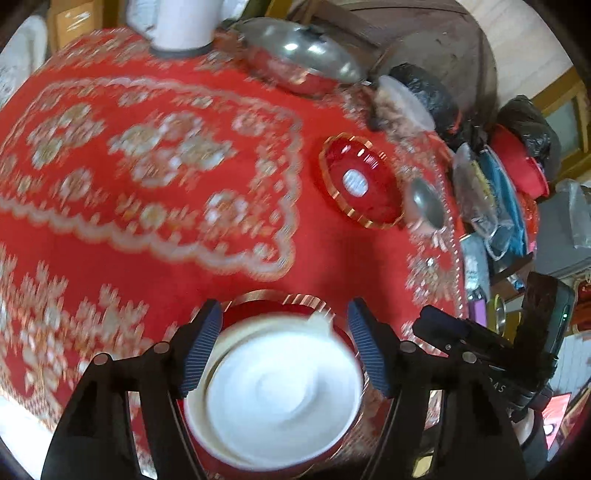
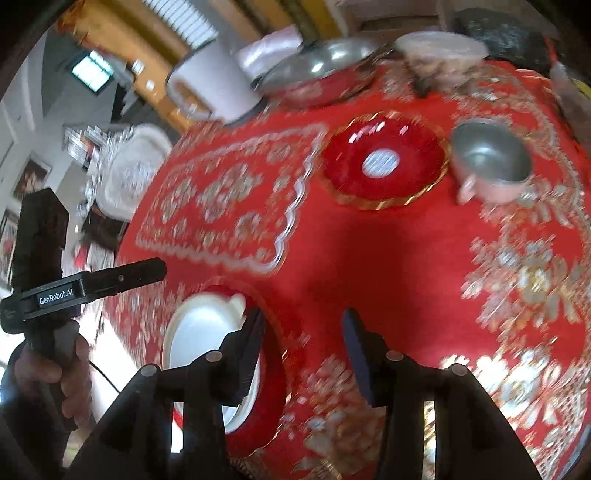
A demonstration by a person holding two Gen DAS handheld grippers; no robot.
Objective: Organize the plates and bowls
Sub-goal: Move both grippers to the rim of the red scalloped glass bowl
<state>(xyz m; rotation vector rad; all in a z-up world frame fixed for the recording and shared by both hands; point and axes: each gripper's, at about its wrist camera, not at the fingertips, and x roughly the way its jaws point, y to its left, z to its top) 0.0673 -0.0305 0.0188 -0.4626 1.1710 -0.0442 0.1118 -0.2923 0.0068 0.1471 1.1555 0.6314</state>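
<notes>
Near the front edge of the red patterned tablecloth [image 1: 155, 258], a white bowl [image 1: 280, 391] sits on a red gold-rimmed plate [image 1: 266, 299], so one pairing looks already made. Left gripper [image 1: 284, 347] hovers over it, jaws spread wide to either side of the bowl and not pressing on it as far as the blur allows. Right gripper [image 2: 301, 354] hangs beside the same stack, jaws apart and holding nothing, only cloth between them. Further back lies a second red plate [image 2: 384, 162] with a pale centre, and just beside it, rims close but contact unclear, a small metal bowl [image 2: 491, 158] with a stub handle. A covered metal pan [image 1: 299, 62] and a white cylindrical container [image 1: 181, 26] stand at the far edge. Likely step: fetch the metal bowl and set it on the empty red plate. Advice: approach from above, pinch the rim on the side away from the handle, lift clear before crossing the plate's raised edge, lower centred, release late. Thin metal may slip or tip.
</notes>
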